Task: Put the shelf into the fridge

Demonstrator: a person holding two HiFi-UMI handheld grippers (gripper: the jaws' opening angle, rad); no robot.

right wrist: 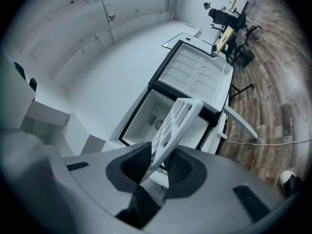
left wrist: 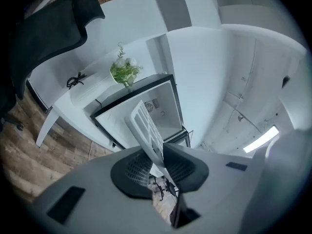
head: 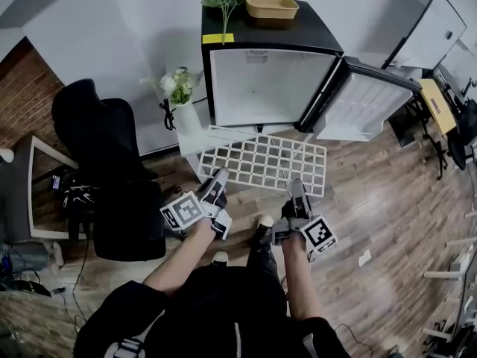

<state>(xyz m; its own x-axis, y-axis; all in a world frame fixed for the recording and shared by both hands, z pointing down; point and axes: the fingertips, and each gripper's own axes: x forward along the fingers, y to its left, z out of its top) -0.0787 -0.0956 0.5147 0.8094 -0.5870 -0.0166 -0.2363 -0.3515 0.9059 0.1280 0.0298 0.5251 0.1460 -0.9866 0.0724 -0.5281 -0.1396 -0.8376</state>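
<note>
The shelf [head: 264,162], a white grid, hangs roughly level in the head view, just in front of the open fridge [head: 264,88]. Its near edge is held by the left gripper [head: 215,179] and the right gripper [head: 297,190], and the door [head: 369,107] stands swung wide to the right. In the left gripper view the jaws are clamped on the shelf's edge, with the fridge cavity straight ahead. The right gripper view shows the same: jaws pinched on the grid, the cavity beyond. The pickup looks done; lining the shelf up and sliding it in are left.
</note>
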